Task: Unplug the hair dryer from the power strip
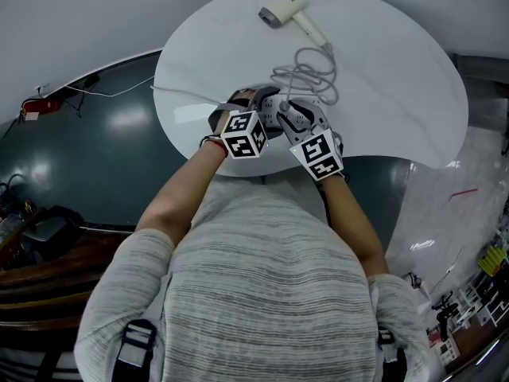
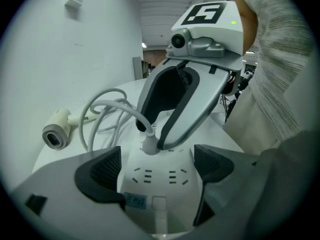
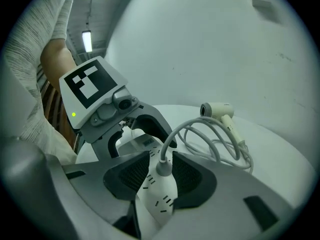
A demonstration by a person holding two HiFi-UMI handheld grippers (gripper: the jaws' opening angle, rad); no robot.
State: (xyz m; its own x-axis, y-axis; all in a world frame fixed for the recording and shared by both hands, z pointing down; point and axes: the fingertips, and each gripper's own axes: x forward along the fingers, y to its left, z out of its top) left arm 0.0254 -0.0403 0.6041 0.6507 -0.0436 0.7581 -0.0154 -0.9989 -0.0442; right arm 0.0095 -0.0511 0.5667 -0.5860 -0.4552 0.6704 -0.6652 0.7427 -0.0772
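While the round white table point(image 1: 398, 86) spreads across the upper part of the head view, the person point(image 1: 262, 293), in a grey striped top, leans over its near edge with both forearms stretched forward. The two grippers meet there, close together, and their marker cubes point(image 1: 244, 134) sit side by side just above the wrists.

The left gripper point(image 2: 160, 166) has its jaws set wide, one dark pad on either long side of the white power strip point(image 2: 160, 189). Both pads press against the strip's body, which lies flat on the table. The right gripper point(image 3: 161, 176) comes in from the opposite side. Its jaws are drawn in narrow, and its pads close on the plug from both sides.

The cream hair dryer point(image 1: 284, 10) lies on its side at the far edge of the table, well apart from the grippers, with its nozzle pointing left in the head view. Its grey cord point(image 1: 306, 74) runs down from the handle and gathers in loose loops on the tabletop between the dryer and the grippers. The cord then arches up and over to the strip.

The plug point(image 3: 163, 167) stands upright in a socket at the end of the strip away from the left gripper. It is still seated, and the cord rises straight out of its top.
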